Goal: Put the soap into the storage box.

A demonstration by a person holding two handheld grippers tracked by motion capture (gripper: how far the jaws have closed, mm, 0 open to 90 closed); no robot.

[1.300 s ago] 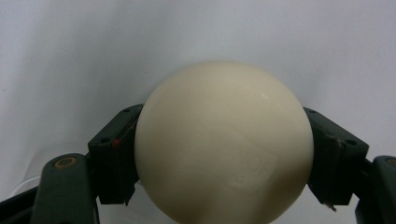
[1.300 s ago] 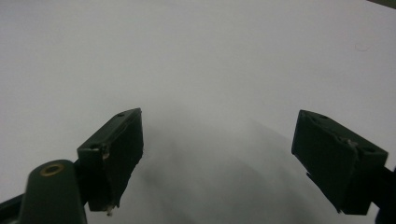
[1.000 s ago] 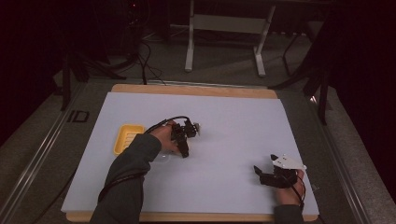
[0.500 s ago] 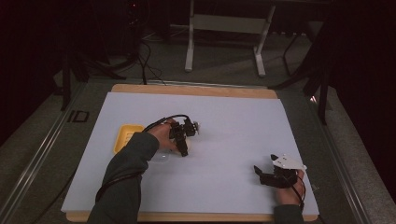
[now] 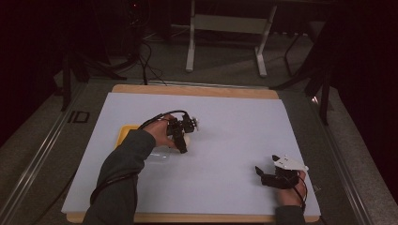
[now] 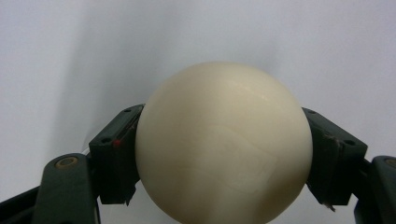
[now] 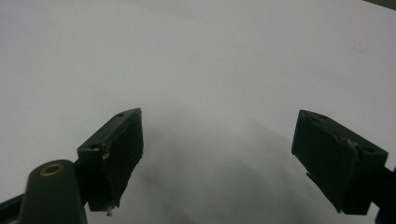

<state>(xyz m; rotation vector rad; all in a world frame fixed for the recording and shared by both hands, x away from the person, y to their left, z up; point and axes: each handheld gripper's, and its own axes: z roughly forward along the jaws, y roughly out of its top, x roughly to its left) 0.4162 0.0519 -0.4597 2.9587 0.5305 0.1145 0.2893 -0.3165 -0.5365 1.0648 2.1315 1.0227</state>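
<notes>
My left claw (image 5: 184,139) grips a cream ball (image 6: 223,144), one jaw pressed to each side of it, so the ball bulges up between them in the left gripper view. From the high view, the ball (image 5: 187,138) shows as a pale spot at the claw's tip, left of the worktop's middle. Whether it touches the white sheet (image 5: 234,126) or hangs just above it, I cannot tell. Behind my left hand (image 5: 162,133) lies a yellow tray (image 5: 123,134), partly covered by my sleeve; the ball is just to the right of it, outside it. Something clear and glossy (image 5: 159,153) lies on the sheet under my wrist, too faint to name. A black cable (image 5: 157,117) loops from the claw back over my hand.

My right claw (image 5: 262,176) rests low near the front right corner of the worktop (image 5: 197,89), well apart from the ball, its jaws pointing left. In the right gripper view the jaws stand wide, with only bare white sheet (image 7: 210,60) between them and a soft shadow under them. The grey plate (image 5: 290,162) sits on top of it, and my right hand (image 5: 291,185) holds it from behind.
</notes>
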